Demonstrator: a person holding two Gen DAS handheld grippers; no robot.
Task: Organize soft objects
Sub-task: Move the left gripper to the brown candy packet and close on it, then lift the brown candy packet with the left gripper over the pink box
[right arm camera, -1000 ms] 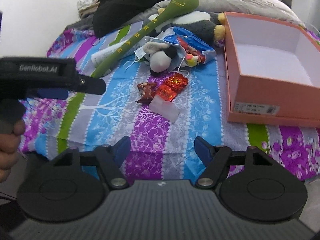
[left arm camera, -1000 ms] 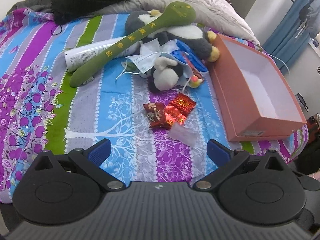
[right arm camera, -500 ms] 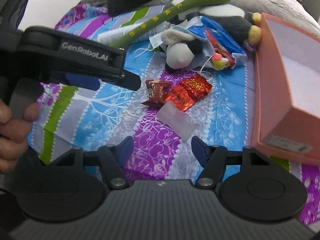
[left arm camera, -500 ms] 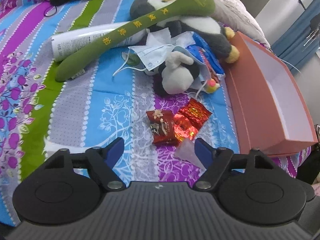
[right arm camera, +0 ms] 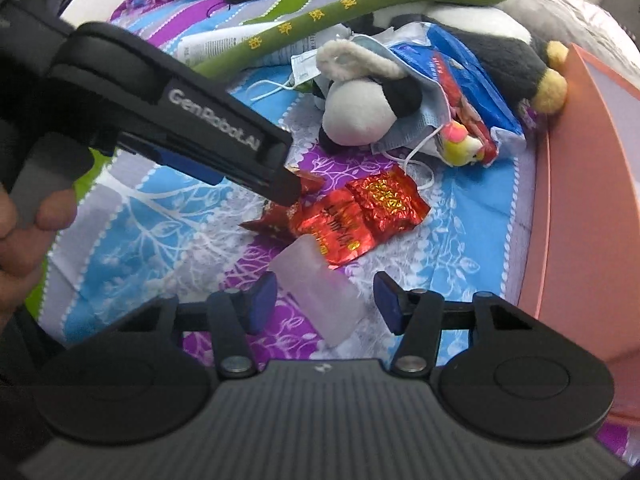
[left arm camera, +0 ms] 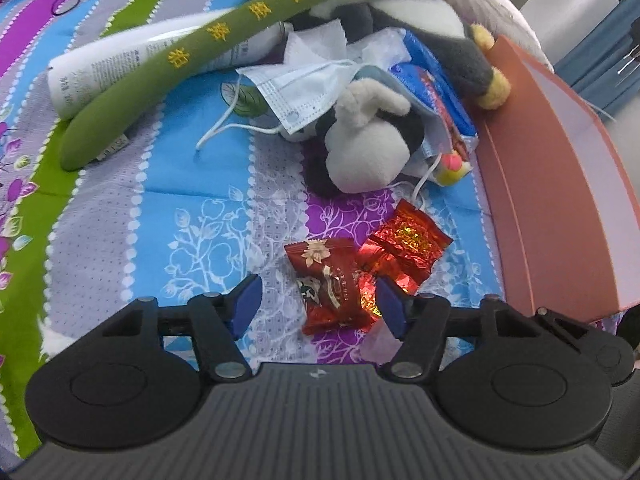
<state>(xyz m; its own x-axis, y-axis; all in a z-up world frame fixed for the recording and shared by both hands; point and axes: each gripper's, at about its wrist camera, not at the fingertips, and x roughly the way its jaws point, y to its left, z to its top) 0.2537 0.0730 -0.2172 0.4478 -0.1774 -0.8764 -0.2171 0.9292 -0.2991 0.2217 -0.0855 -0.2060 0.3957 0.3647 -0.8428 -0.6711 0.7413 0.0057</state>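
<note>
Left tool (left arm camera: 316,304) straddles the dark red packet (left arm camera: 328,288); only right view shows the clear pouch (right arm camera: 320,296).

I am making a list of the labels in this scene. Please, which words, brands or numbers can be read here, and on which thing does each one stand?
"GenRobot.AI": white letters on the side of the left tongs, seen from the right wrist.
Yellow characters along the green plush stick: visible, not readable to me.
Gold print on the red foil packets: too crumpled to read.
Small print on the white tube: too small.
Print on the blue packet: blurred.
</note>
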